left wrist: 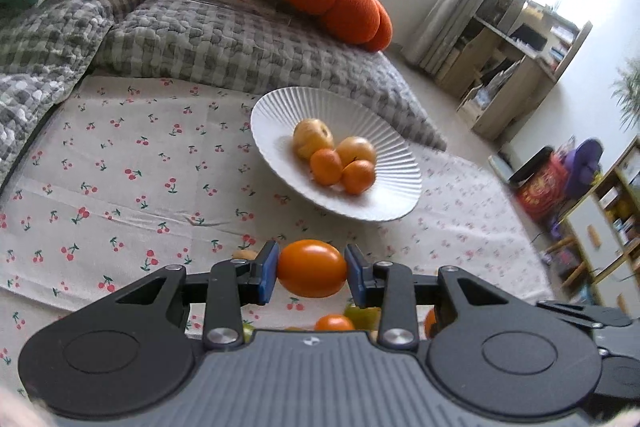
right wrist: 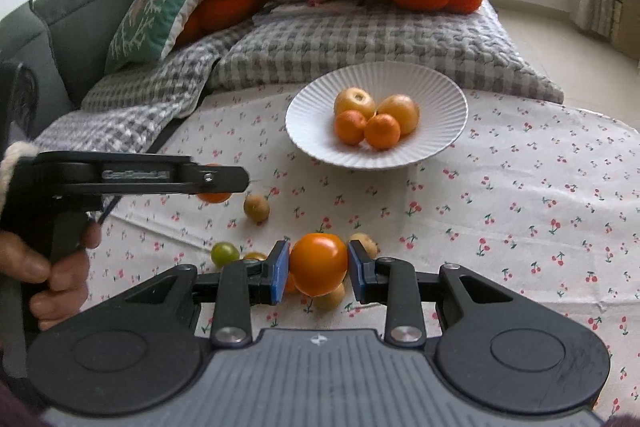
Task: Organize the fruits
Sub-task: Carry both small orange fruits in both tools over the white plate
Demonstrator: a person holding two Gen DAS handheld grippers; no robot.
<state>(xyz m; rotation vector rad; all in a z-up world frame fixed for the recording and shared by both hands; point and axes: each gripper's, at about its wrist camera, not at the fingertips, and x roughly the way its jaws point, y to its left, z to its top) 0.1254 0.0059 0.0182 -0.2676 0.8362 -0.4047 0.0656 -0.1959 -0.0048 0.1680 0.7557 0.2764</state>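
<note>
Cherry-print cloth (right wrist: 500, 187) covers the worktop, with a white ribbed plate (right wrist: 440, 95) at its far side holding four fruits. Your left tongs (left wrist: 312, 269) are clamped on an orange tomato (left wrist: 312, 267), lifted clear of the cloth on the near side of the plate and angled downward. Your right tongs (right wrist: 318, 269) pinch another orange tomato (right wrist: 318, 263), also nearer than the plate, among loose small fruits (right wrist: 256, 207). Your left hand (right wrist: 60, 275) wraps the pistol-style handle, left of the plate.

Ribbed matt white plate (right wrist: 448, 95); printed cotton-like tablecloth (right wrist: 520, 187); glossy smooth orange fruit (right wrist: 318, 263); quilted blanket (right wrist: 360, 43) at twelve o'clock.
</note>
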